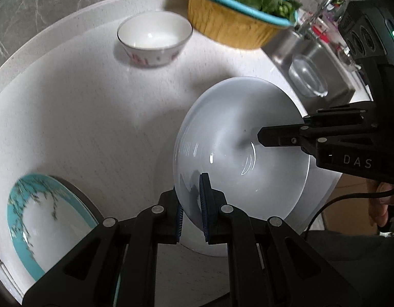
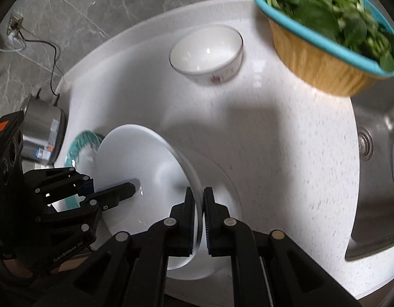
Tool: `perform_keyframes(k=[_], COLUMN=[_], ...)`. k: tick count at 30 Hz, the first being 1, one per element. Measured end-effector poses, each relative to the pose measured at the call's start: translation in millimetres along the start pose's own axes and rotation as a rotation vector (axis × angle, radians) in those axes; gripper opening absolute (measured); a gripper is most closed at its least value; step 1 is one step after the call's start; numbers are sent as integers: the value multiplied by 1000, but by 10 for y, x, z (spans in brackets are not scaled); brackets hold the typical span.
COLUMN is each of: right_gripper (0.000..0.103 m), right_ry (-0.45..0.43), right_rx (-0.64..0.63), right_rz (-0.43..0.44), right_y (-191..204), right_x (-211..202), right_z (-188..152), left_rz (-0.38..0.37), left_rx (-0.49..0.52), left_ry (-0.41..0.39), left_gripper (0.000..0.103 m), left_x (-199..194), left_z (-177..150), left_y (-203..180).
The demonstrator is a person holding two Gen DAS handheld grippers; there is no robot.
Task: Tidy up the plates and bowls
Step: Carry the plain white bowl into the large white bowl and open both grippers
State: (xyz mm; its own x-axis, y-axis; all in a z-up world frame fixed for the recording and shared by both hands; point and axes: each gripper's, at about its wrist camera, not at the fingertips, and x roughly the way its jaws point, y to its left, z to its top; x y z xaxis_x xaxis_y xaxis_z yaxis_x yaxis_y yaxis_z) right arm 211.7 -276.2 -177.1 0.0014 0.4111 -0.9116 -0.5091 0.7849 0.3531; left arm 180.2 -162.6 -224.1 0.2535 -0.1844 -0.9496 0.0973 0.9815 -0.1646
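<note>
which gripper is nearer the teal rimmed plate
Left. The left gripper grips the white bowl's rim on the side beside the teal-rimmed plate; the right gripper grips the opposite rim, farther away.

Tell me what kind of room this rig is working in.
Most likely a home kitchen: a white speckled countertop runs beside a stainless steel sink, a yellow basin with a blue colander of leafy greens sits on it, and a steel electric cooker stands by the grey marble-look wall.

Glossy ceramic plate (image 1: 237, 138); speckled matt countertop (image 1: 94, 117).
</note>
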Motion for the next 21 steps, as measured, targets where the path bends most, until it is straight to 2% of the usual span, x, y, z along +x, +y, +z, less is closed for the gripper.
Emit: perform_keyframes(k=[8, 21], right_gripper=[9, 9], right_ry=[42, 61], right_rx=[2, -46], right_rz=[1, -41], right_y=[-76, 47], right_x=[252, 455], right_z=[-153, -155], left_rz=[26, 40], left_rx=[-8, -27], left_ry=[35, 67], left_gripper=[10, 11], left_x=[180, 371], left_z=[-235, -118], left_y=[-29, 70])
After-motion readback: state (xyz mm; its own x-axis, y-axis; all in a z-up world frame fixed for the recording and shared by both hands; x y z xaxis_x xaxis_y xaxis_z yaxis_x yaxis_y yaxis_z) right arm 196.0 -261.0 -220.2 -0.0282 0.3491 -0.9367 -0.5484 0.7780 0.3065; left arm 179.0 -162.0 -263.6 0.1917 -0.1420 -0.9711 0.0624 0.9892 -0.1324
